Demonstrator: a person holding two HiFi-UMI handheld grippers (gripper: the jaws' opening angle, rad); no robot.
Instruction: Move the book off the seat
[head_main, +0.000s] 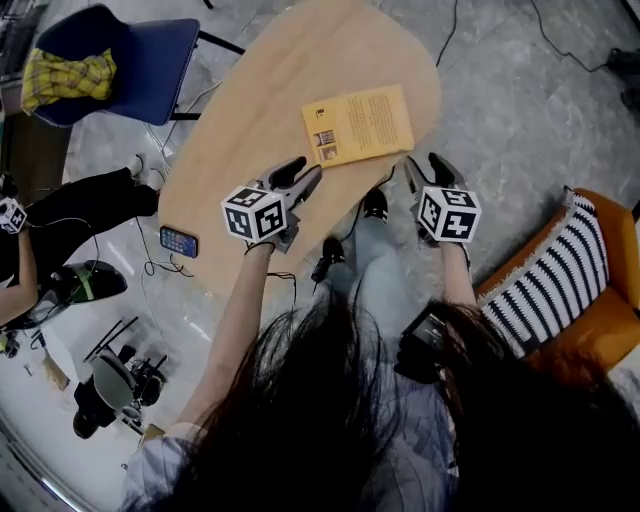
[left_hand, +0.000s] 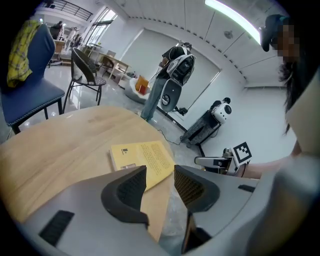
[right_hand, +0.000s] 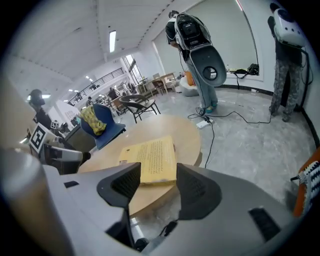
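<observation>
Upper centre of the head view, on the table (head_main: 250, 120): yellow book (head_main: 358, 126) lying flat, cover print too small to read. Left gripper (head_main: 303, 176) and right gripper (head_main: 424, 172) sit just below it, jaws apart, nothing gripped. Phone (head_main: 178, 241) at table's lower-left edge.

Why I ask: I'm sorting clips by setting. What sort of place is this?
Likely a robotics lab or open workspace: a humanoid robot stands nearby, cables trail past the wooden table, and chairs fill the hall behind.
</observation>
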